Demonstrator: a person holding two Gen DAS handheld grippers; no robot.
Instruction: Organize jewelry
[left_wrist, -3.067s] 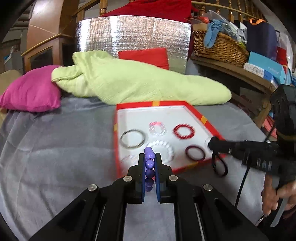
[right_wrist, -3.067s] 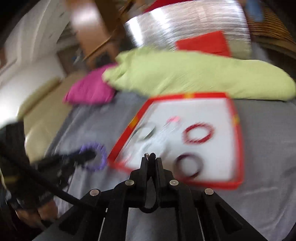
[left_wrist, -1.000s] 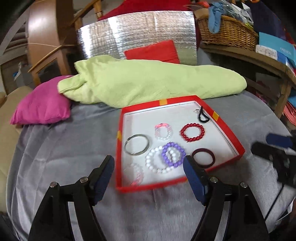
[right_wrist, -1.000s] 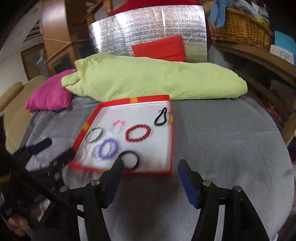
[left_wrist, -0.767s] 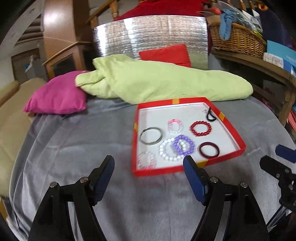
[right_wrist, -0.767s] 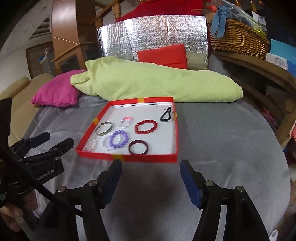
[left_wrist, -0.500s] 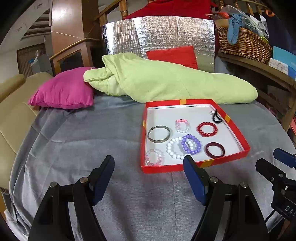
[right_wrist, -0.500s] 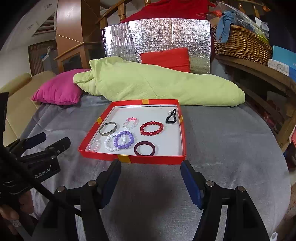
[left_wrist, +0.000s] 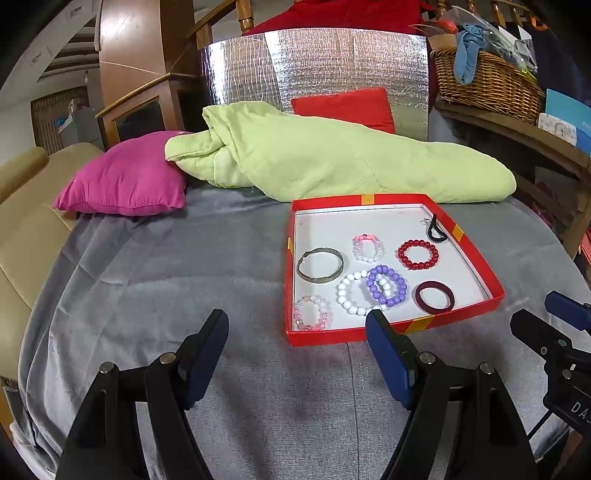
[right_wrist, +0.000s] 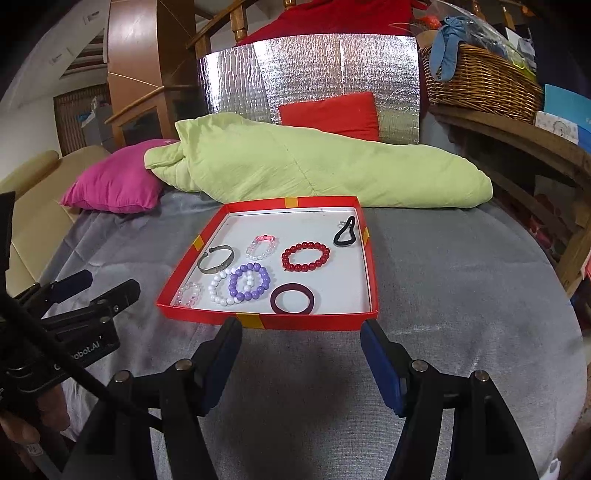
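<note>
A grey cloth (left_wrist: 155, 280) covers the work surface. At its far edge lies a pale green quilt (left_wrist: 332, 162), with a magenta pillow (left_wrist: 125, 184) touching its left end and a red cushion (left_wrist: 343, 107) behind it against a silver foil panel (left_wrist: 317, 62). A wicker basket (left_wrist: 487, 81) sits on the wooden shelf to the right.

On the cloth, in front of the quilt, sits a shallow red tray (left_wrist: 391, 330) with a white floor; all jewelry in view lies inside it.

Contents, largest first:
- White bead bracelet (left_wrist: 351, 299), near the front edge, overlapped on its right side by the purple bead bracelet (left_wrist: 386, 286).
- Grey metal bangle (left_wrist: 320, 265), left of centre.
- Red bead bracelet (left_wrist: 417, 254), right of centre.
- Dark maroon ring bangle (left_wrist: 434, 297), front right.
- Clear pink bead bracelet (left_wrist: 311, 312), front left corner.
- Pink-and-clear bracelet (left_wrist: 367, 248), between bangle and red beads.
- Black hair tie (left_wrist: 436, 230), against the far right wall.

Left gripper (left_wrist: 297, 354) — jaws spread wide, nothing between them, hovering over bare cloth just short of the tray's front wall. Right gripper (right_wrist: 301, 360) — likewise spread and empty, in front of the tray's near edge. Each appears in the other's view, flanking the tray.
</note>
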